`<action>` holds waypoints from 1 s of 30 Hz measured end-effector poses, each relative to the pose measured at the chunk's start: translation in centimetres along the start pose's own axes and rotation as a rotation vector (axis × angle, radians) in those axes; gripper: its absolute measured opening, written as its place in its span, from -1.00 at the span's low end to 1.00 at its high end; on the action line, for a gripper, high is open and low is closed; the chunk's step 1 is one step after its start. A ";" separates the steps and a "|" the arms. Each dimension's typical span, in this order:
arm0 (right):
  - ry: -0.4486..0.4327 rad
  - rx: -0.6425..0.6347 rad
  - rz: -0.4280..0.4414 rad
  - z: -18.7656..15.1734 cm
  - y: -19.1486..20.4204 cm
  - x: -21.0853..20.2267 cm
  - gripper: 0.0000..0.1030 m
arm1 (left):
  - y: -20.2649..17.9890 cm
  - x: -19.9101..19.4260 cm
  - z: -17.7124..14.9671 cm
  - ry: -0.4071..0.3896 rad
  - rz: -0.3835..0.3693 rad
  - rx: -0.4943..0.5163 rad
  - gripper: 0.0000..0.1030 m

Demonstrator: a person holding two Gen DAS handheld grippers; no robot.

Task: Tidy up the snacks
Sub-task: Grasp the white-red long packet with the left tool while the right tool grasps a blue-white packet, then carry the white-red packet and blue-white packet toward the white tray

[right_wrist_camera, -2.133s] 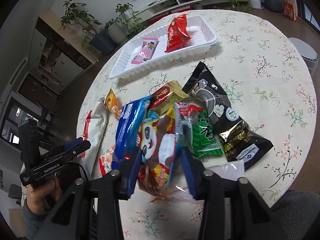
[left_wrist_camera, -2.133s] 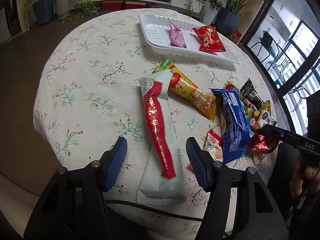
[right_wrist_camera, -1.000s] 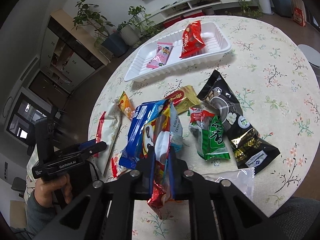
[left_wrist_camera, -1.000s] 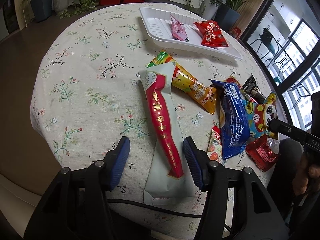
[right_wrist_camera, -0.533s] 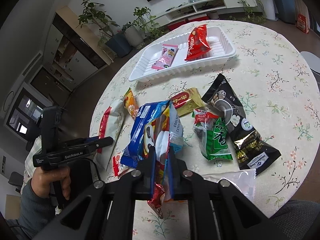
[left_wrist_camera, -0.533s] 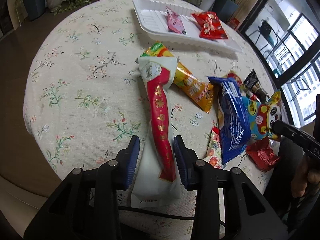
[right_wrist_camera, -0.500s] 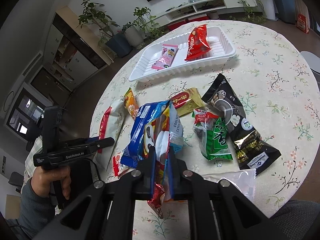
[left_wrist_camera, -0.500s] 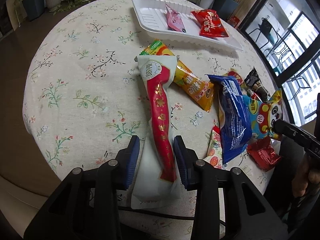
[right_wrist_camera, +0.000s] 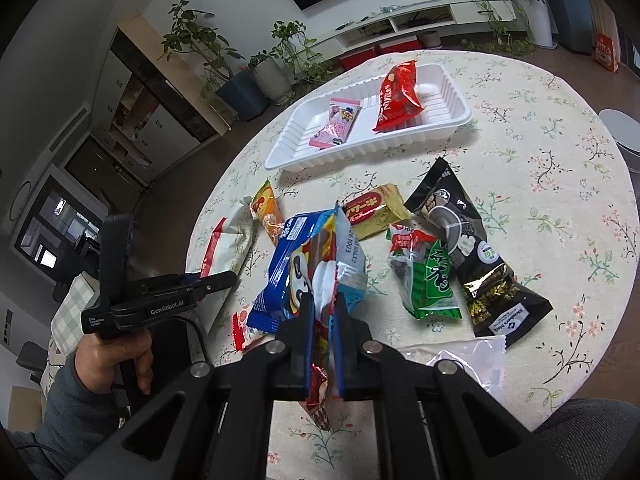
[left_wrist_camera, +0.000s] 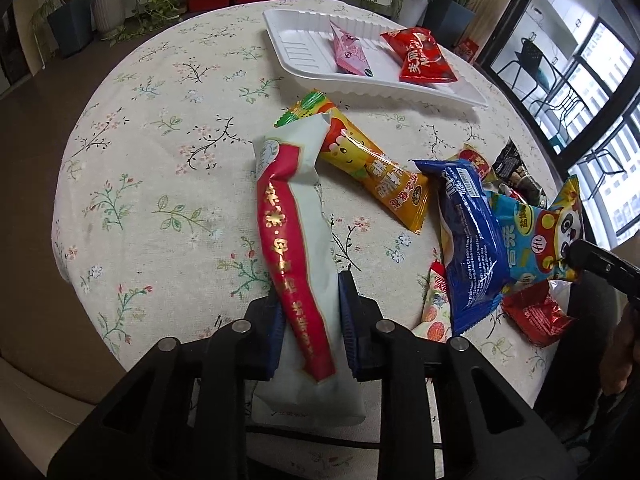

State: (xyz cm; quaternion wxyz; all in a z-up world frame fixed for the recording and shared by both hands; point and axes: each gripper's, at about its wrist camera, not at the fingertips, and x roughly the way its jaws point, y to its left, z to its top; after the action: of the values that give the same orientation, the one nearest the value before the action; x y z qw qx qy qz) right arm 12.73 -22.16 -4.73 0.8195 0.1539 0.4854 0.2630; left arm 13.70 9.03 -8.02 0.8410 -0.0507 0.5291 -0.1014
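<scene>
A long white and red snack packet [left_wrist_camera: 292, 208] lies lengthwise on the floral tablecloth. My left gripper [left_wrist_camera: 308, 284] is closing on its near half, and both blue pads touch its sides. My right gripper [right_wrist_camera: 323, 300] is shut on the lower edge of a panda snack bag [right_wrist_camera: 304, 268], which stands up between its pads and leans against a blue packet [right_wrist_camera: 288, 248]. The white tray [left_wrist_camera: 304, 46] at the far side holds a pink packet [left_wrist_camera: 352, 52] and a red packet [left_wrist_camera: 424, 56]. In the right wrist view the left gripper [right_wrist_camera: 212, 280] shows at the left, over the white packet [right_wrist_camera: 228, 244].
An orange packet [left_wrist_camera: 372, 168] lies under the white packet's far end. A gold packet [right_wrist_camera: 372, 208], a green bag [right_wrist_camera: 428, 276], a black bag [right_wrist_camera: 468, 248] and a clear wrapper [right_wrist_camera: 464, 360] lie to the right. A red foil packet [left_wrist_camera: 536, 316] sits near the table edge.
The left jaws have narrowed from wide apart until they touch the white and red packet, whose far end has crumpled a little. The right gripper has closed on the panda bag and holds it upright.
</scene>
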 end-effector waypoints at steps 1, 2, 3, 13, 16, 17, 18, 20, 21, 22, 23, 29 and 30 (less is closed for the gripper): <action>-0.005 -0.002 0.001 0.0 0.1 -0.2 -0.83 | 0.1 -0.1 -0.1 -0.003 -0.008 -0.006 -0.57; -0.008 -0.004 0.003 0.0 0.1 -0.3 -0.84 | 0.3 -0.3 -0.2 -0.007 -0.013 -0.010 -0.59; -0.012 -0.004 0.005 0.1 0.2 -0.4 -0.84 | 0.4 -0.5 -0.3 -0.012 -0.021 -0.014 -0.59; -0.036 0.000 0.004 0.5 0.1 -1.4 -0.85 | 1.0 -1.7 -1.0 -0.035 -0.067 -0.047 -0.62; -0.041 0.003 0.001 0.6 0.0 -1.5 -0.85 | 1.0 -1.8 -1.1 -0.038 -0.073 -0.050 -0.62; -0.043 0.005 0.001 0.6 0.0 -1.6 -0.85 | 1.0 -1.9 -1.1 -0.040 -0.076 -0.052 -0.62; -0.045 0.007 0.001 0.7 -0.1 -1.6 -0.85 | 1.0 -1.9 -1.2 -0.045 -0.079 -0.056 -0.62; -0.049 0.008 0.000 0.7 -0.1 -1.7 -0.85 | 1.3 -2.2 -1.2 -0.052 -0.086 -0.062 -0.62; -0.051 0.009 -0.001 0.7 -0.1 -1.7 -0.85 | 1.4 -2.3 -1.2 -0.055 -0.087 -0.065 -0.62; -0.052 0.010 -0.002 0.7 -0.2 -1.7 -0.85 | 1.5 -2.4 -1.3 -0.058 -0.092 -0.070 -0.62; -0.054 0.011 0.000 0.7 -0.2 -1.7 -0.85 | 1.7 -2.5 -1.4 -0.062 -0.097 -0.075 -0.62; -0.065 0.017 0.015 0.7 -0.2 -2.2 -0.85 | 2.3 -3.7 -1.7 -0.088 -0.130 -0.099 -0.62; -0.067 0.021 0.020 0.7 -0.4 -2.3 -0.85 | 2.4 -3.9 -1.6 -0.092 -0.139 -0.103 -0.62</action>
State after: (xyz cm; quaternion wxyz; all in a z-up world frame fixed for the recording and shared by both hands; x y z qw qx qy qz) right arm 12.58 -23.81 -2.90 0.8310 0.1758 0.4588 0.2607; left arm 10.85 12.24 -5.73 0.8516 -0.1350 0.4896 -0.1298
